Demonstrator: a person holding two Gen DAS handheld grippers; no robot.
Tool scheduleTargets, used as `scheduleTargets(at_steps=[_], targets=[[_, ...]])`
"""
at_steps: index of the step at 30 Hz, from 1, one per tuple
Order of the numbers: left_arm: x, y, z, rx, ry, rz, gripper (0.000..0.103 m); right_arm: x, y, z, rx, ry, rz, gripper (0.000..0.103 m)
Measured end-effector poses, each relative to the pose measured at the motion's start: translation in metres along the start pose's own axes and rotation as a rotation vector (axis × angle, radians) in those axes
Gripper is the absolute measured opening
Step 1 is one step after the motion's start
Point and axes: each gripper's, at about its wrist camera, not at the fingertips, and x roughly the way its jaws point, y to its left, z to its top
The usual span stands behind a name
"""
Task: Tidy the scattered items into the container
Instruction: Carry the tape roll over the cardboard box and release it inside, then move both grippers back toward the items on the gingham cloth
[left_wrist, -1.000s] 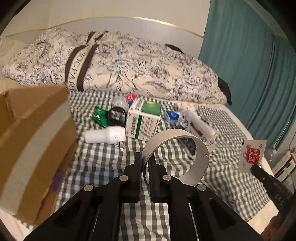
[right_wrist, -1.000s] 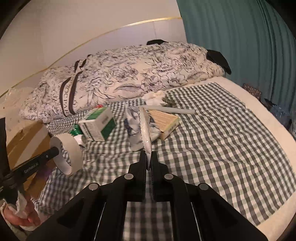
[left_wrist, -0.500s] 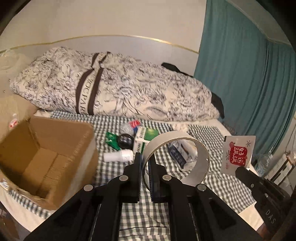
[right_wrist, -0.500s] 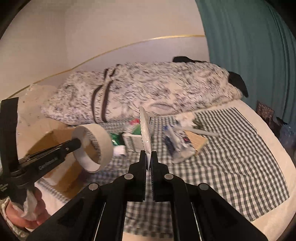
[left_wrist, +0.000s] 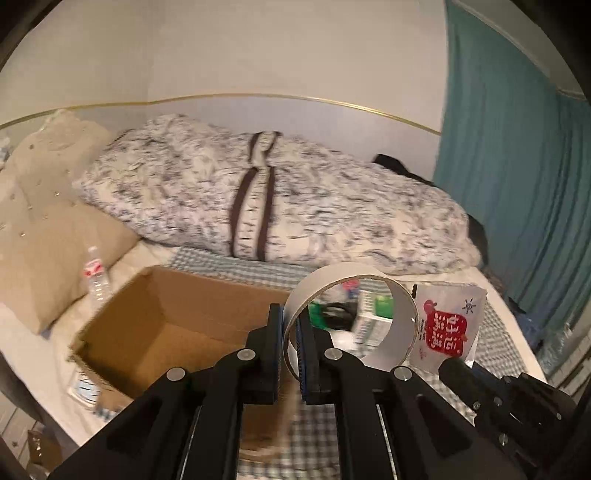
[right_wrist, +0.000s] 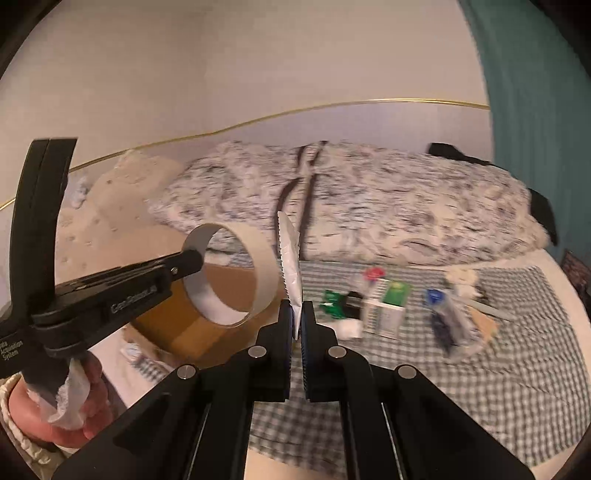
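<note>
My left gripper (left_wrist: 290, 317) is shut on the wall of a wide white tape ring (left_wrist: 402, 314), held in the air by the right rim of the open cardboard box (left_wrist: 155, 325). My right gripper (right_wrist: 297, 314) is shut on a white sachet (right_wrist: 290, 262) with a red label, seen edge-on here and face-on as the sachet (left_wrist: 448, 325) in the left wrist view. In the right wrist view the left gripper (right_wrist: 192, 260) and tape ring (right_wrist: 258, 273) hang in front of the box (right_wrist: 192, 332). Several items lie scattered on the checked sheet (right_wrist: 498, 387), among them a green-and-white carton (right_wrist: 389, 310).
A folded floral duvet (left_wrist: 277, 206) lies across the back of the bed. A beige pillow (left_wrist: 44, 229) and a plastic bottle (left_wrist: 96, 277) sit left of the box. A teal curtain (left_wrist: 517, 184) hangs at the right. A hand (right_wrist: 74, 402) holds the left gripper's handle.
Both grippers have risen and pulled back from the scattered items toward the box, each keeping its item. The box's open inside now shows in the left wrist view.
</note>
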Motion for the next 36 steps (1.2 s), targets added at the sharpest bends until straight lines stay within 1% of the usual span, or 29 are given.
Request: scheduleTargets(at_steps=[5, 9, 11, 15, 17, 18, 19, 20, 21, 22, 23, 25, 27, 29, 33, 36], targets=[[0.027, 0.052, -0.003, -0.05, 0.037, 0.059, 0.007, 0.044, 0.034, 0.002, -0.035, 0.04, 0.067, 0.004], [0.054, 0.088, -0.011, -0.088, 0.081, 0.101, 0.007, 0.084, 0.048, 0.002, -0.026, 0.081, 0.115, 0.004], [0.064, 0.095, -0.016, -0.102, 0.101, 0.109, 0.007, 0.104, 0.052, 0.001, -0.025, 0.11, 0.14, 0.004], [0.085, 0.105, -0.022, -0.124, 0.135, 0.124, 0.007, 0.139, 0.06, 0.0, -0.052, 0.159, 0.15, 0.004], [0.088, 0.107, -0.023, -0.128, 0.131, 0.158, 0.019, 0.15, 0.058, 0.002, -0.038, 0.169, 0.176, 0.004], [0.09, 0.109, -0.023, -0.134, 0.129, 0.173, 0.046, 0.154, 0.058, 0.003, -0.028, 0.17, 0.193, 0.004], [0.091, 0.11, -0.023, -0.14, 0.13, 0.189, 0.088, 0.159, 0.058, 0.005, -0.024, 0.162, 0.205, 0.011], [0.092, 0.112, -0.024, -0.145, 0.124, 0.212, 0.099, 0.158, 0.058, 0.007, -0.029, 0.136, 0.195, 0.035], [0.088, 0.116, -0.025, -0.155, 0.09, 0.271, 0.103, 0.157, 0.058, 0.009, -0.039, 0.098, 0.166, 0.054], [0.087, 0.12, -0.025, -0.153, 0.073, 0.274, 0.103, 0.157, 0.058, 0.01, -0.043, 0.066, 0.115, 0.08], [0.086, 0.122, -0.025, -0.15, 0.071, 0.267, 0.103, 0.154, 0.057, 0.012, -0.044, 0.037, 0.081, 0.087], [0.088, 0.124, -0.027, -0.153, 0.093, 0.264, 0.103, 0.151, 0.048, 0.015, -0.02, 0.004, 0.115, 0.087], [0.087, 0.124, -0.029, -0.163, 0.107, 0.279, 0.103, 0.147, 0.04, 0.016, 0.005, -0.009, 0.097, 0.087], [0.083, 0.119, -0.032, -0.168, 0.105, 0.273, 0.103, 0.142, 0.029, 0.012, 0.029, -0.015, 0.08, 0.087], [0.066, 0.1, -0.033, -0.181, 0.061, 0.213, 0.103, 0.116, 0.007, 0.001, 0.066, -0.046, 0.032, 0.087], [0.051, 0.082, -0.03, -0.191, 0.065, 0.185, 0.103, 0.094, -0.005, -0.003, 0.067, -0.063, -0.003, 0.087]])
